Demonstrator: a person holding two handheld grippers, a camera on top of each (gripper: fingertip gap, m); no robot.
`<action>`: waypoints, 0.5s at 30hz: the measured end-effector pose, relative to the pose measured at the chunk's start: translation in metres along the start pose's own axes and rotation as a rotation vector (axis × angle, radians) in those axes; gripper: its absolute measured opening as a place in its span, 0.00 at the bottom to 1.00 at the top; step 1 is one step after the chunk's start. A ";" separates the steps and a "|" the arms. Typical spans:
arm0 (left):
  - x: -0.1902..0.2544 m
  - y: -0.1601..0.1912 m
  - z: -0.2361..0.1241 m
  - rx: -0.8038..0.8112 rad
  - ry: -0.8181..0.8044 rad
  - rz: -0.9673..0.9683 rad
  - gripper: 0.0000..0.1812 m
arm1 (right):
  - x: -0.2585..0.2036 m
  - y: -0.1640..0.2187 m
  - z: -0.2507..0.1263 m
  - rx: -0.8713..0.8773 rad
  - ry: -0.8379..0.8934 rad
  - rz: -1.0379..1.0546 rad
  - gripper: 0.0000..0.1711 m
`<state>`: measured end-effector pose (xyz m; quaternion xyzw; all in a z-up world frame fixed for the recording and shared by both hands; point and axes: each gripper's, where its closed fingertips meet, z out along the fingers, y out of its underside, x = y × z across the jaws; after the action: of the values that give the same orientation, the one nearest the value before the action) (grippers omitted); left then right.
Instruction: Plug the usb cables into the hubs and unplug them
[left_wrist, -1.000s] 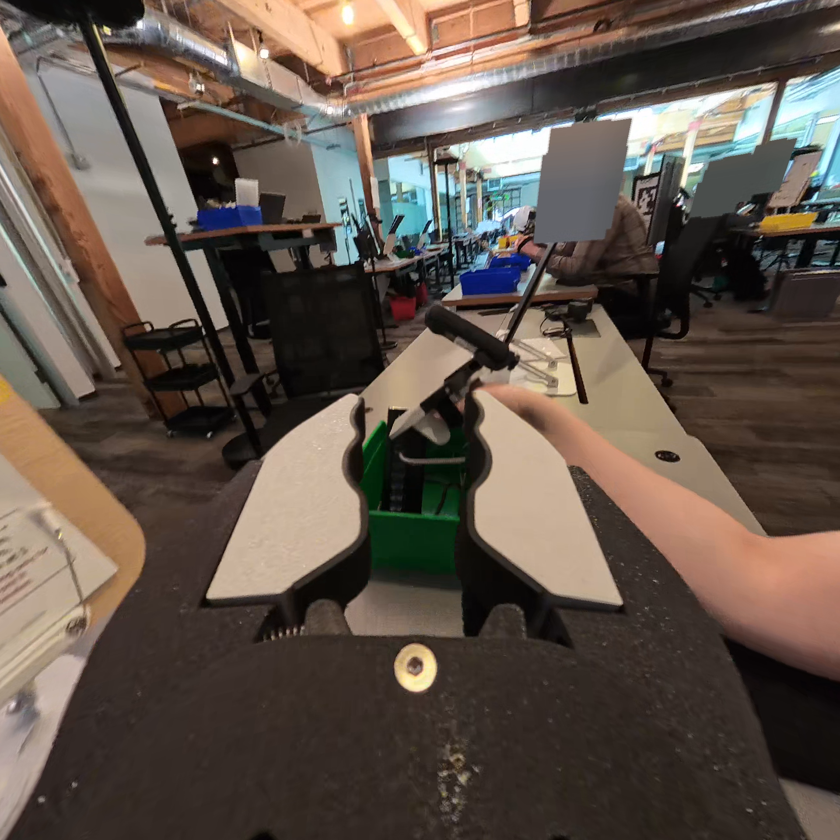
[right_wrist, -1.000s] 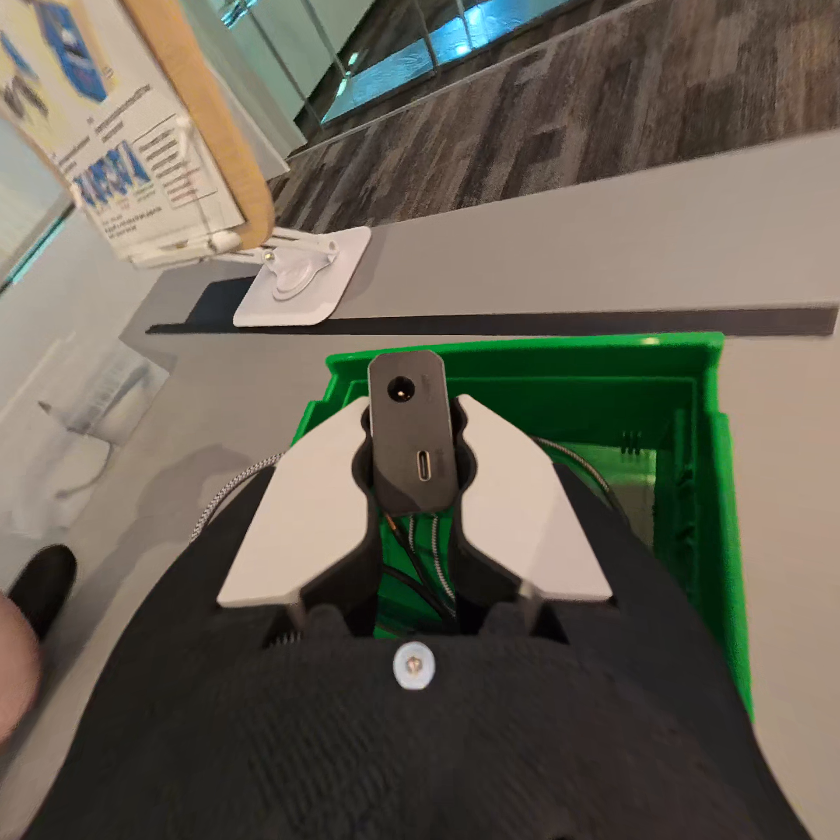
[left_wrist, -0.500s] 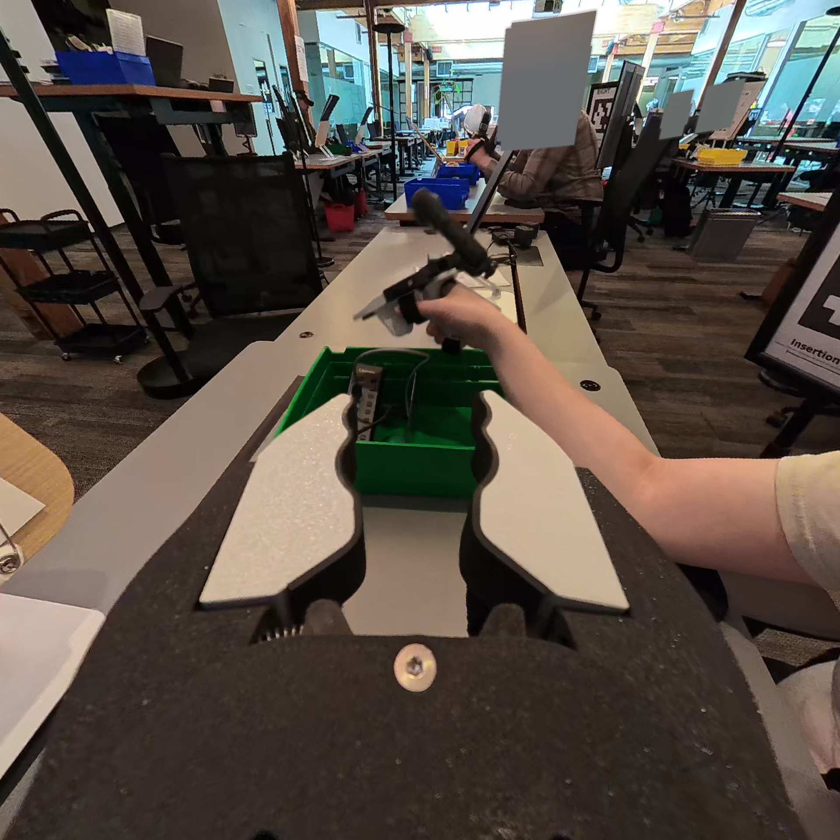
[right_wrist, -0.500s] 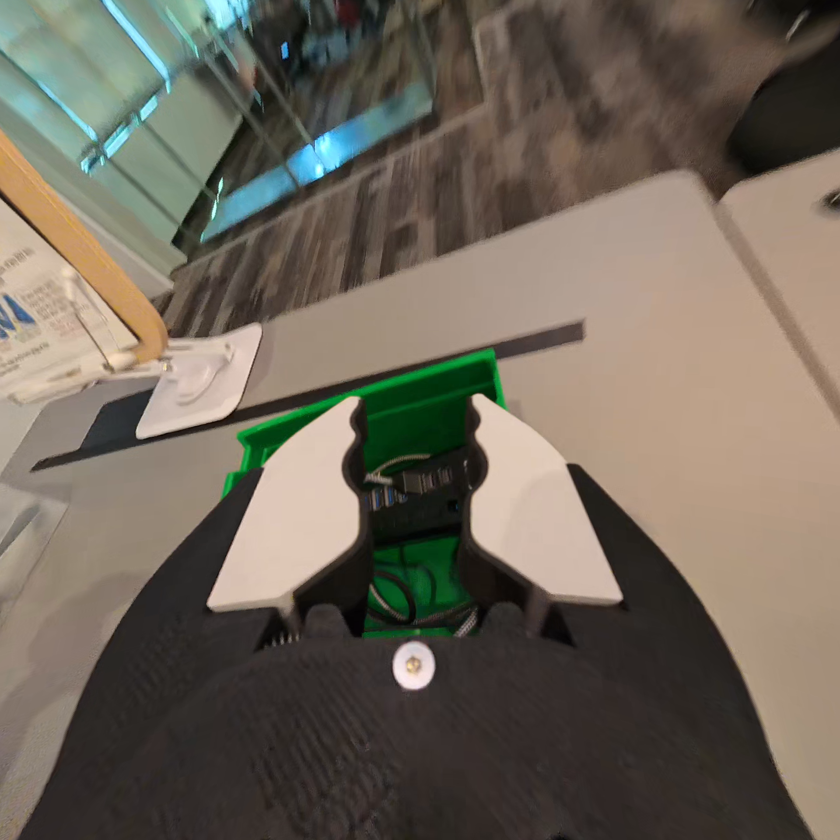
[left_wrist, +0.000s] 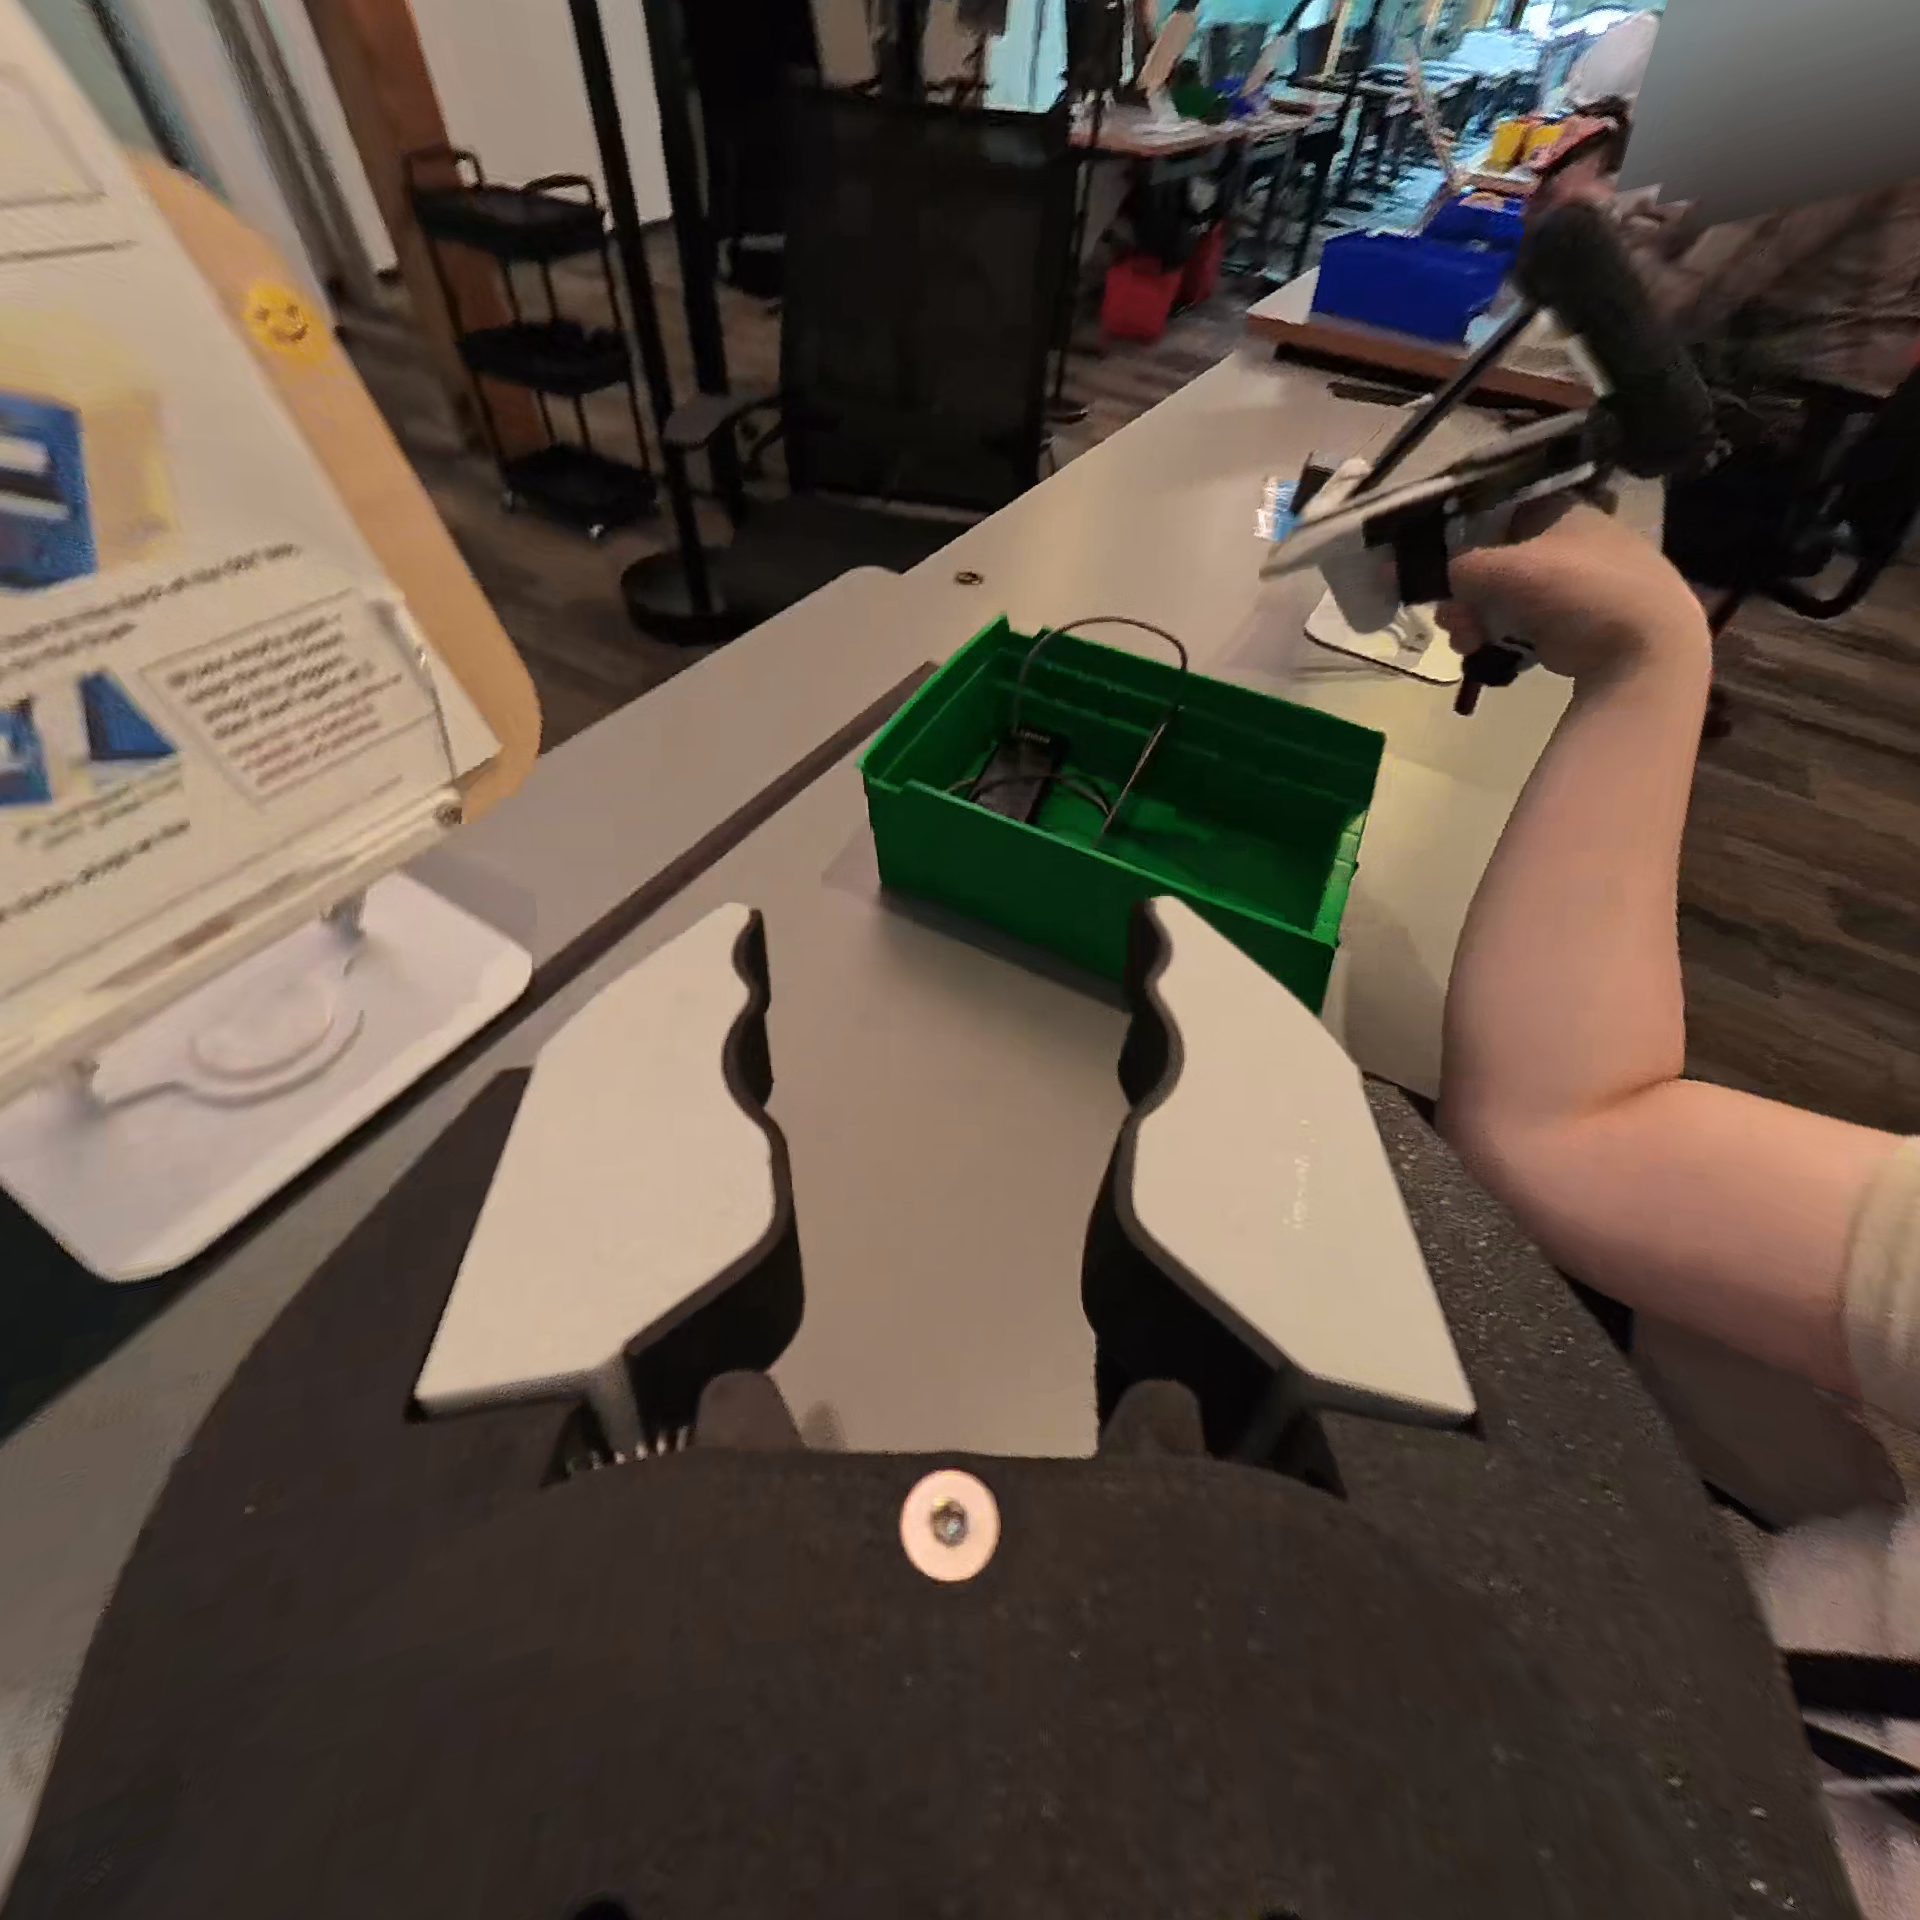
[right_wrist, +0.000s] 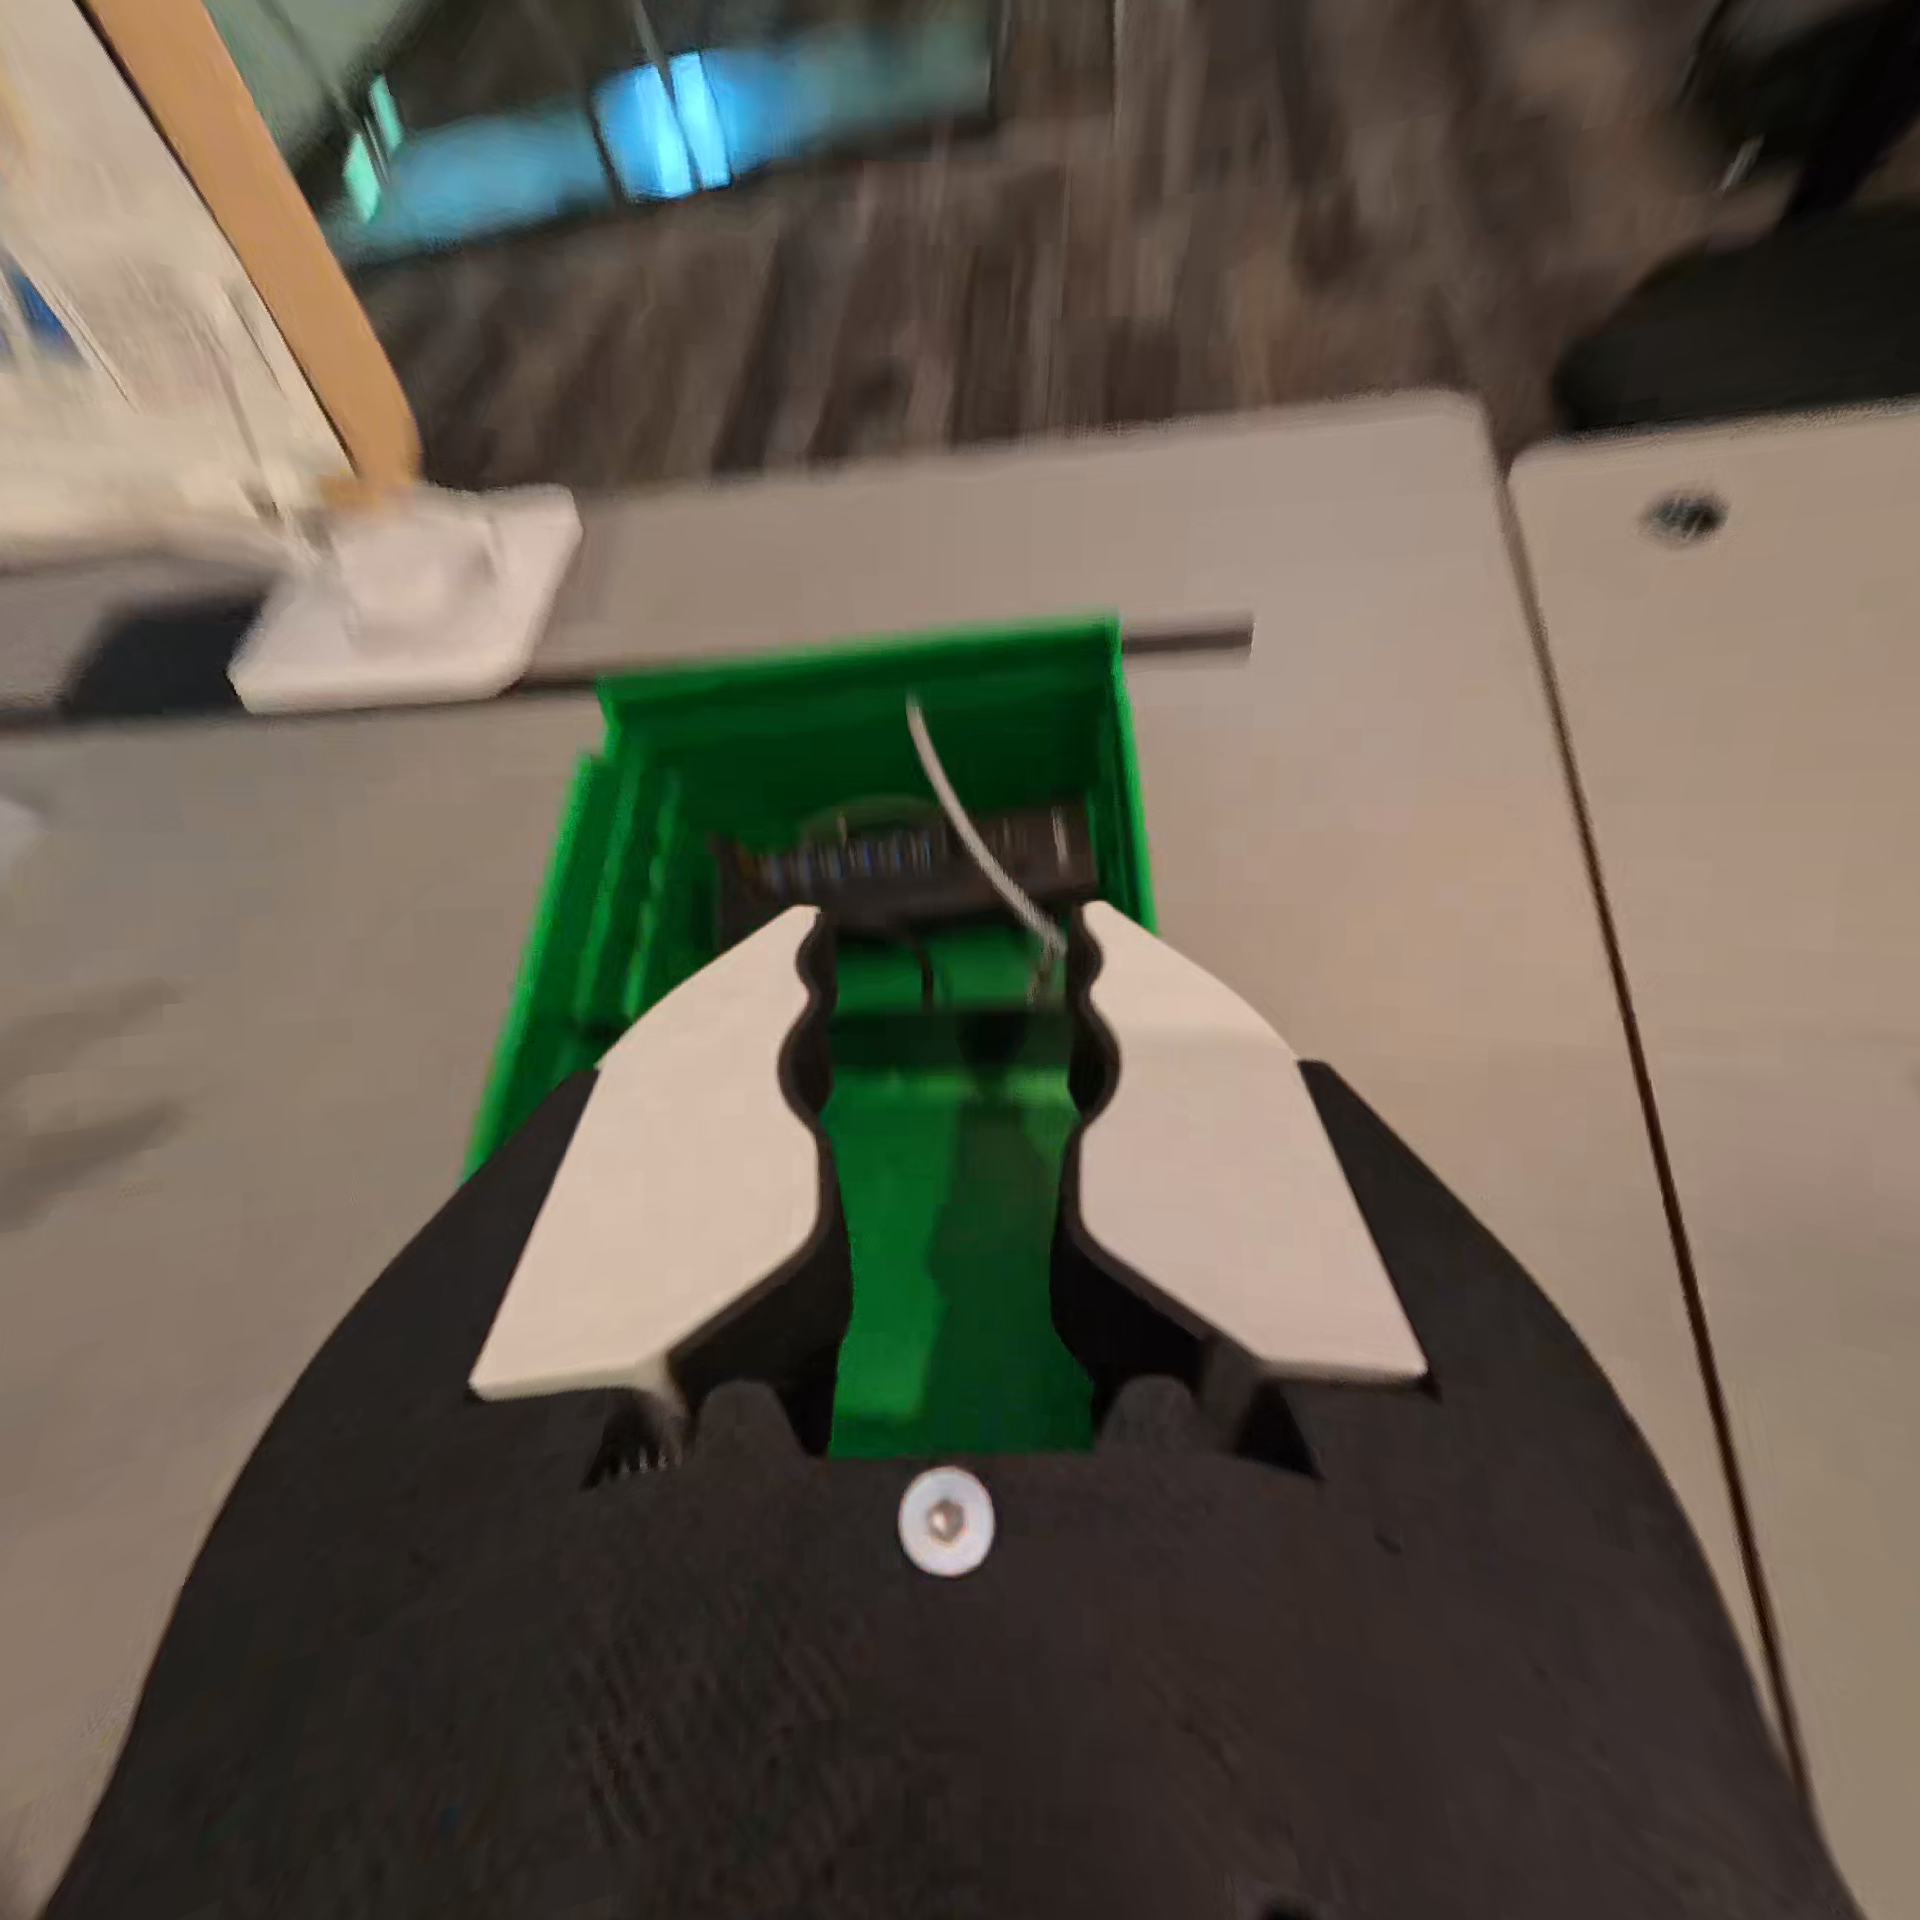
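A green bin (left_wrist: 1101, 894) stands on the grey table (left_wrist: 665, 727). In it lie a dark USB hub (left_wrist: 1023, 779) and thin cables (left_wrist: 1143, 769). My left gripper (left_wrist: 945, 925) is open and empty, just above the table in front of the bin's near wall. My right gripper (left_wrist: 1288, 540), held by a hand, hangs high above the bin's far right side. The right wrist view is blurred: the right gripper (right_wrist: 945, 920) is open and empty above the bin (right_wrist: 862, 707). Below it lie the hub (right_wrist: 904, 862) and a pale braided cable (right_wrist: 966, 821).
A sign board on a white stand (left_wrist: 260, 1049) stands left of the bin and also shows in the right wrist view (right_wrist: 405, 613). A dark tape line (left_wrist: 665, 883) crosses the table. The person's forearm (left_wrist: 1558, 883) is right of the bin. A table seam (right_wrist: 1558, 727) runs along the right. There is about 40 cm between the tips of the two grippers.
The right gripper was shut on the grey hub, let it go into the bin and rose away open. The left gripper opened wider, pulled back from the bin and swung left.
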<state>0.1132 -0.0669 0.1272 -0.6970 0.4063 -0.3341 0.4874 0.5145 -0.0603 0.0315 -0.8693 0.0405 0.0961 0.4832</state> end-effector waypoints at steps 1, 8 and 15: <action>0.001 0.001 -0.014 0.002 -0.035 -0.025 0.36 | 0.005 0.019 0.005 -0.100 0.013 -0.026 0.27; -0.009 0.017 -0.097 0.007 -0.399 -0.031 0.38 | 0.059 0.105 0.038 -0.475 0.149 -0.008 0.22; -0.004 0.013 -0.118 0.081 -0.374 -0.038 0.37 | 0.060 0.126 0.023 -0.492 0.096 0.327 0.04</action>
<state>0.0069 -0.1142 0.1497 -0.7342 0.2814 -0.2239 0.5759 0.5498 -0.1060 -0.0981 -0.9459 0.1782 0.1381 0.2335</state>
